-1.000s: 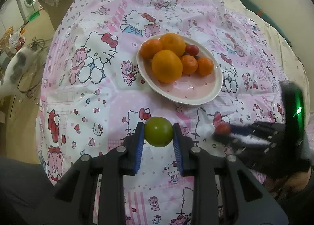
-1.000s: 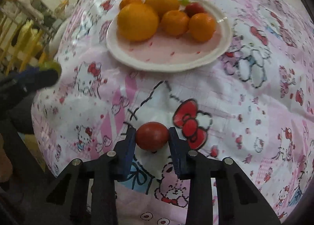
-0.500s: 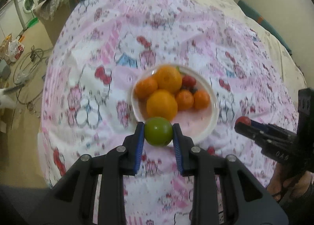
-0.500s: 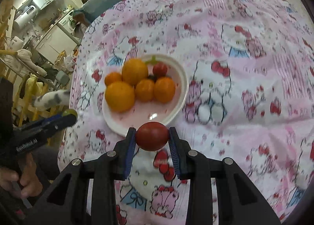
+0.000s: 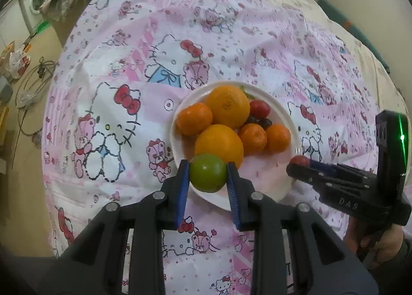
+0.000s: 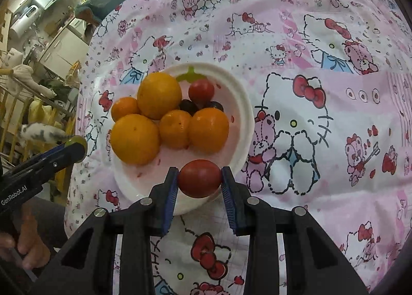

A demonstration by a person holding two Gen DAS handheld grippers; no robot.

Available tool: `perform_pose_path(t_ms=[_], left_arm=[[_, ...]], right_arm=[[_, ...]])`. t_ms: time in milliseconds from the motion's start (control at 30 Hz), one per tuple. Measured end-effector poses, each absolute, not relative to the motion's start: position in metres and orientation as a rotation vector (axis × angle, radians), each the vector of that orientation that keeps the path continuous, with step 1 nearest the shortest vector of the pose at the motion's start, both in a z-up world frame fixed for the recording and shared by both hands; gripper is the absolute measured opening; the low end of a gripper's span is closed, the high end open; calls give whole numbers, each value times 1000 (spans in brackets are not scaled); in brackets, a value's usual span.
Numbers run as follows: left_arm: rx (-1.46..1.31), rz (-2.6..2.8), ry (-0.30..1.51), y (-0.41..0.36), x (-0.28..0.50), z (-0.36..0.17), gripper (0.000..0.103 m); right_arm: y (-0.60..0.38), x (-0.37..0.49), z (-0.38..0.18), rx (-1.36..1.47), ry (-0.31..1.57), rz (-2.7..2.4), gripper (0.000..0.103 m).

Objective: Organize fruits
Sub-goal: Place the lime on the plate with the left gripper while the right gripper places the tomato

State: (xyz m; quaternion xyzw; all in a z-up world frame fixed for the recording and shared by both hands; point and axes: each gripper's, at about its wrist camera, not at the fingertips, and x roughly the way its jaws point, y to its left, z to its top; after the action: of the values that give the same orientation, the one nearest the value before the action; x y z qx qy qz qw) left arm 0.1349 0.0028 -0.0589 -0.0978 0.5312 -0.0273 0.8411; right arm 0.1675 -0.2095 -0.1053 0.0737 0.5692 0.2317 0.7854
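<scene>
- Your left gripper (image 5: 208, 176) has its jaws closed on a green fruit (image 5: 208, 173), one blue pad pressed to each side of it
- That green fruit hangs over the near rim of the white plate (image 5: 293, 125), just in front of the nearest large orange (image 5: 219, 142)
- Your right gripper (image 6: 199, 179) has its jaws clamped on a red tomato (image 6: 199, 178), held the same way between the two blue pads
- The red tomato sits above the near edge of the plate, over the bare pink patch in front of the piled fruit
- In the left wrist view your right gripper comes in from the right, the tomato at its tip close to the plate's right rim
- In the right wrist view your left gripper reaches in from the left, with the green fruit at its tip beside the plate's left rim
- The plate already carries two large oranges, three small mandarins (image 6: 208, 130), a second red tomato (image 6: 201, 90) and a pair of dark grapes (image 6: 188, 106)
- A green stem-shaped piece (image 6: 190, 75) lies against the far rim of the plate
- The plate rests near the middle of a bed covered with a pink cartoon-cat sheet (image 6: 322, 37)
- A hand (image 5: 383, 243) holds the right gripper's handle at the lower right of the left wrist view
- A cat (image 6: 41, 132) stands on the floor beyond the left edge of the bed
</scene>
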Motion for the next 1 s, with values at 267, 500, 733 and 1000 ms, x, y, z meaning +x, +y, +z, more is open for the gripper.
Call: perform_pose_path(t_ms=[267,500,733,1000], left_arm=[[-188,-70,1131,-6,135,-61,25],[-158,-72,1122,-13,134,-60,25],[-193,-106,1186,-25,128,-73,25],[-221,-87,1202,-57,134,-94,25]], right_arm=[[-211,172,-105,205,1225,502,41],[-221,173,-99,260,1200,498,55],[-255,165,-69,350,1110,406,79],[-289,156,-50,444,1061,364,80]])
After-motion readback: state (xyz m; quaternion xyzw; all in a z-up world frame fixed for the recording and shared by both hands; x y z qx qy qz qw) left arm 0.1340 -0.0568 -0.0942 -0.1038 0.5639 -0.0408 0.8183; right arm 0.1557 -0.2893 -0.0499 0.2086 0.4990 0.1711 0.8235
